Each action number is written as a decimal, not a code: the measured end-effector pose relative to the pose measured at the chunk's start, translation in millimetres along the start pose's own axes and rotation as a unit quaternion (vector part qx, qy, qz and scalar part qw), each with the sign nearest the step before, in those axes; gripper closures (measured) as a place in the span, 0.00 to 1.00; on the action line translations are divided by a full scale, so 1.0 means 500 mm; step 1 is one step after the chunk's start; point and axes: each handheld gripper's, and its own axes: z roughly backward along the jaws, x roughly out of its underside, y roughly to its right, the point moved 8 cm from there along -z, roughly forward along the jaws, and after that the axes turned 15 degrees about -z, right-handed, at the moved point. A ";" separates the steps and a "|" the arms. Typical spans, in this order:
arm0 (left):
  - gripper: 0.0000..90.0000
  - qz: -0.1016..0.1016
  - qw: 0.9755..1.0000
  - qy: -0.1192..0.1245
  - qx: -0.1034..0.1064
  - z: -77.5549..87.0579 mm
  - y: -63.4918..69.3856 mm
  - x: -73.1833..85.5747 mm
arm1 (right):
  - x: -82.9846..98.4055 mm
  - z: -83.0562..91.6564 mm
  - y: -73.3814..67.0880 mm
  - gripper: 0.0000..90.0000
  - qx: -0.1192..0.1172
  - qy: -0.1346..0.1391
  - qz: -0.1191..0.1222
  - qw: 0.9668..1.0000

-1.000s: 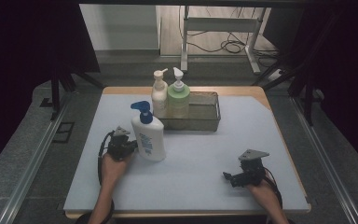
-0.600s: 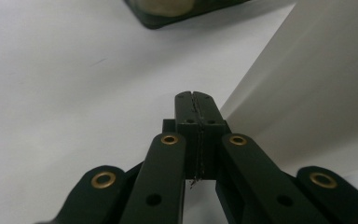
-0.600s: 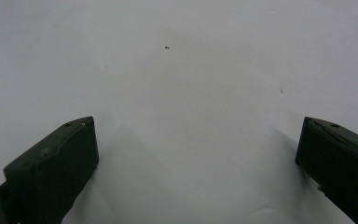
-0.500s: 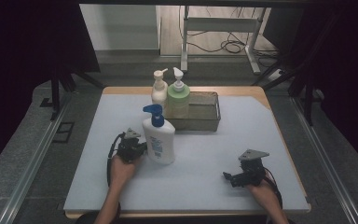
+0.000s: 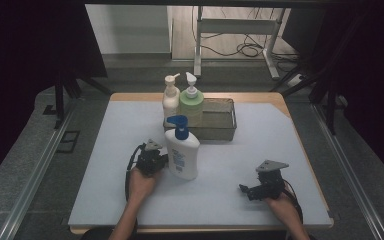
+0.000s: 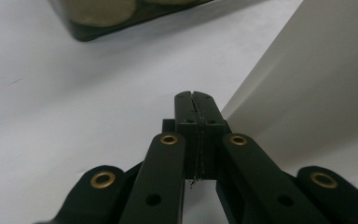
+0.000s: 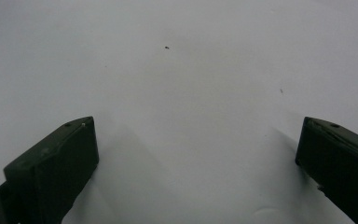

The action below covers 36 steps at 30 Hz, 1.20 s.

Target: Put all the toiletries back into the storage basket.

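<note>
Bottle point(image 5: 182, 154) with the blue pump stands upright on the grey bench point(image 5: 230, 200), just in front of the dark basket point(image 5: 225, 132) that holds two more pump bottles point(image 5: 191, 102). My left tool point(image 5: 156, 161) sits at the bottle's left side, jaws pressed fully together, nothing between them. My right tool point(image 5: 250, 190) rests well apart, near the bench's front right, jaws spread wide over bare surface.
</note>
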 end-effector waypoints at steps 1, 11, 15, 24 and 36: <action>0.99 -0.002 1.000 -0.001 0.001 -0.001 0.002 -0.001 | 0.000 0.000 0.000 0.00 0.000 0.000 0.000 1.000; 0.99 -0.019 1.000 -0.003 0.009 -0.010 0.031 -0.012 | 0.000 0.000 0.000 0.00 0.000 0.000 0.000 1.000; 0.99 -0.023 1.000 -0.003 0.010 -0.015 0.040 -0.017 | 0.000 0.000 0.000 0.00 0.000 0.000 0.000 1.000; 0.98 -0.037 0.999 -0.007 0.018 -0.026 0.068 -0.029 | 0.000 0.000 0.000 0.00 0.000 0.000 0.000 1.000; 0.98 -0.045 0.999 -0.012 0.022 -0.036 0.099 -0.041 | 0.000 0.000 0.000 0.00 0.000 0.000 0.000 1.000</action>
